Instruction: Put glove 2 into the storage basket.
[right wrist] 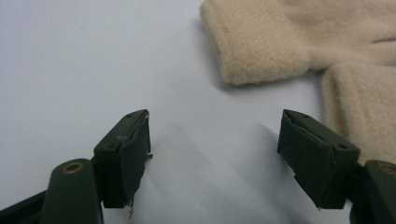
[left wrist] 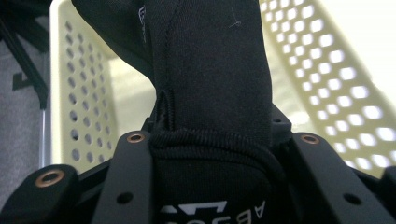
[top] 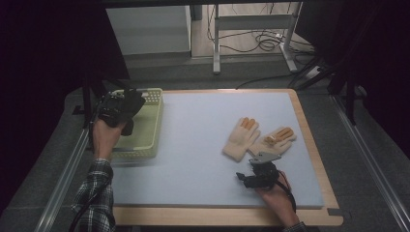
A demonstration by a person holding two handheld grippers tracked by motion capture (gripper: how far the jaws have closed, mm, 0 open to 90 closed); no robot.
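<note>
Left gripper (top: 126,107) jaws clamp a black glove (left wrist: 210,93) over the yellow basket (top: 147,133); right gripper (right wrist: 215,149) jaws gape, empty.

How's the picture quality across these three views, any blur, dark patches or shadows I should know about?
High view: dim, edges nearly black, the left gripper and black fabric over the basket slightly smeared. Left gripper view: the fabric blocks much of the frame, and the basket wall behind is soft and bright. Right gripper view: even light, faint jaw shadows on the mat, beige gloves fairly sharp.
</note>
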